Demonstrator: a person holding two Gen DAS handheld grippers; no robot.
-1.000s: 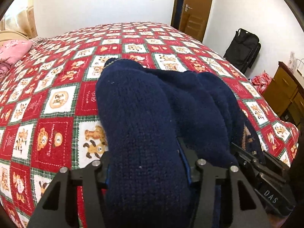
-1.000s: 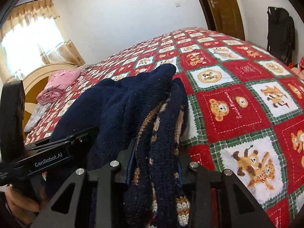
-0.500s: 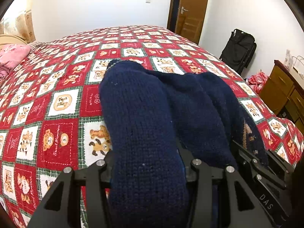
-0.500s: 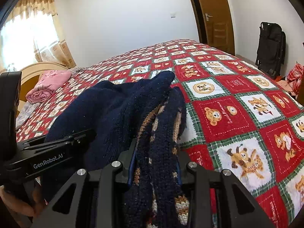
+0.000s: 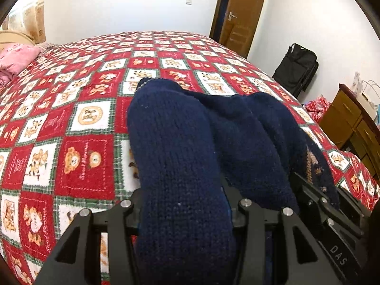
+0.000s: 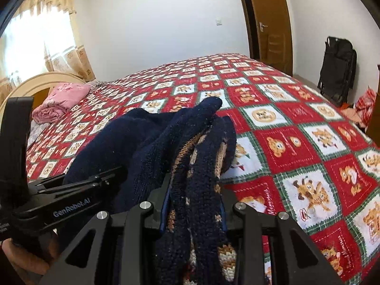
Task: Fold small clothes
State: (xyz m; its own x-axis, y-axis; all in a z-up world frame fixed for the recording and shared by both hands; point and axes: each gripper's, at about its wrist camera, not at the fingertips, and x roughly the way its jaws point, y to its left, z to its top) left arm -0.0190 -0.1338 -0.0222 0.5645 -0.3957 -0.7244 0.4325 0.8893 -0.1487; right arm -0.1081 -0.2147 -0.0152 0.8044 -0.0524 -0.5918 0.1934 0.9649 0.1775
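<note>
A navy knitted sweater (image 5: 190, 147) with a tan patterned band hangs bunched between both grippers above the bed. My left gripper (image 5: 184, 204) is shut on a thick plain navy fold that fills its jaws. My right gripper (image 6: 193, 204) is shut on the patterned edge of the sweater (image 6: 197, 166). In the left wrist view the right gripper (image 5: 330, 216) shows at the lower right. The left gripper (image 6: 78, 190) appears at the lower left of the right wrist view, with a hand (image 6: 26, 258) under it. The sweater's far end trails toward the bedspread.
A red, white and green bear-patterned bedspread (image 5: 78, 123) covers the bed. Pink folded cloth (image 6: 61, 99) lies by the wooden headboard (image 6: 35, 85). A black bag (image 5: 296, 68) leans on the wall near the brown door (image 5: 239, 14). A wooden dresser (image 5: 351, 121) stands right of the bed.
Both grippers have risen with the sweater, so more of the bedspread and room shows beyond it. The grips on the sweater look unchanged.
</note>
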